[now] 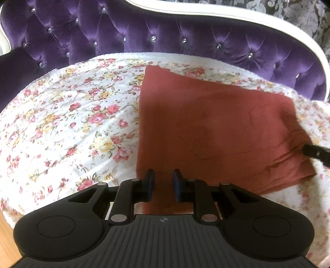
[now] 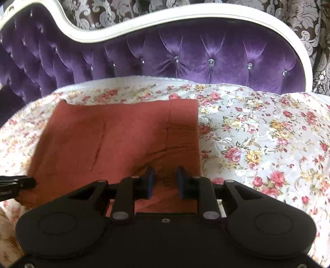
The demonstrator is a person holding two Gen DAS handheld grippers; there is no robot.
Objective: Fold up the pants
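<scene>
A floral cover (image 1: 68, 115), white with pink and yellow roses, is spread over the seat of a purple tufted velvet sofa (image 2: 206, 53). Crystal-like buttons (image 2: 210, 61) stud its backrest, edged by a curved white frame (image 2: 144, 22). Behind hangs a brown damask curtain (image 2: 299, 18).

Soft, even light, perhaps daylight; faint glare on the purple velvet backrest (image 2: 206, 51). Both fisheye views bend strongly at the edges, and the far corners look slightly blurred.
</scene>
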